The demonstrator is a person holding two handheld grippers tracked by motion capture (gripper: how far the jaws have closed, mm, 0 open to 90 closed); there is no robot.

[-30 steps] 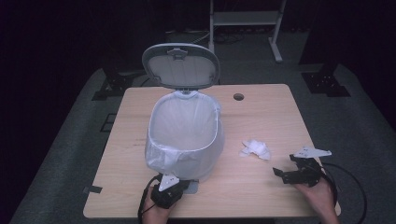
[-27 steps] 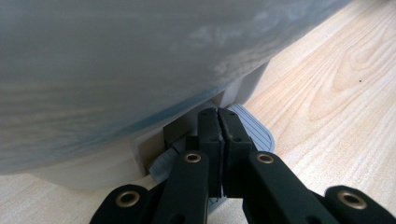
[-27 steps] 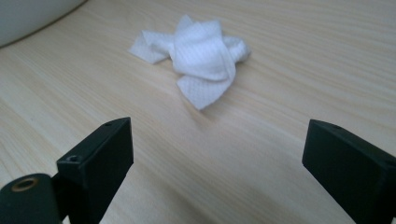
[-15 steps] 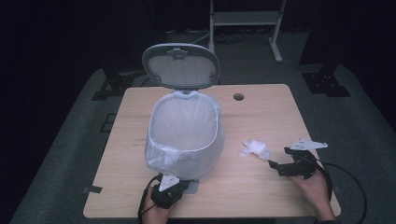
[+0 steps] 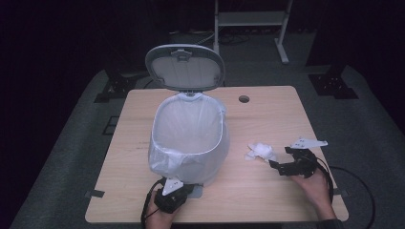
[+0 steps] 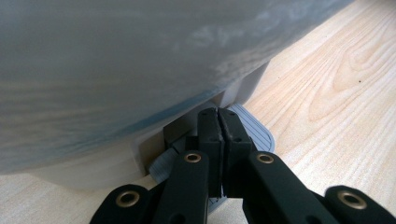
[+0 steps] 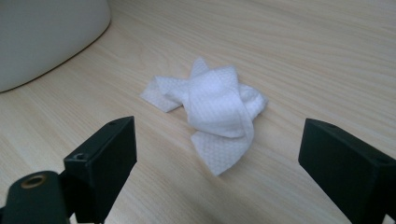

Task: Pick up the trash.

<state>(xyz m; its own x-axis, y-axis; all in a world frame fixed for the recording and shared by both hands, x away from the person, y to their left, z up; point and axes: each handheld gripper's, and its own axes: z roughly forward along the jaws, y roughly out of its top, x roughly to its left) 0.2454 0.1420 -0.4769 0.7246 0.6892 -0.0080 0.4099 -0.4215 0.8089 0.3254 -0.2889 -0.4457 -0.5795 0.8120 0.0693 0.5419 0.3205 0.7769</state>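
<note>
A pale wooden table point(image 5: 267, 119) with a small round hole near its far edge stands on grey carpet in a dark room; a white frame stands at the back. On the table sits a bin point(image 5: 188, 138) lined with a clear bag, its lid point(image 5: 185, 67) tipped up and open at the far side.

The left gripper point(image 5: 173, 193) sits at the near foot of the bin, held by a hand at the table's near edge; in the left gripper view its jaws are pressed together, nothing between them, their tips resting on the ribbed grey pedal point(image 6: 247, 128) that juts from the bin's base just ahead.

The right gripper point(image 5: 286, 161) rests low over the table in the person's right hand point(image 5: 315, 183), jaws spread wide and gripping nothing; a crumpled white tissue point(image 7: 215, 107) lies on the wood just ahead of the jaws, roughly centred between them but not touched; the bin's rounded wall stands beyond it to that gripper's left.
</note>
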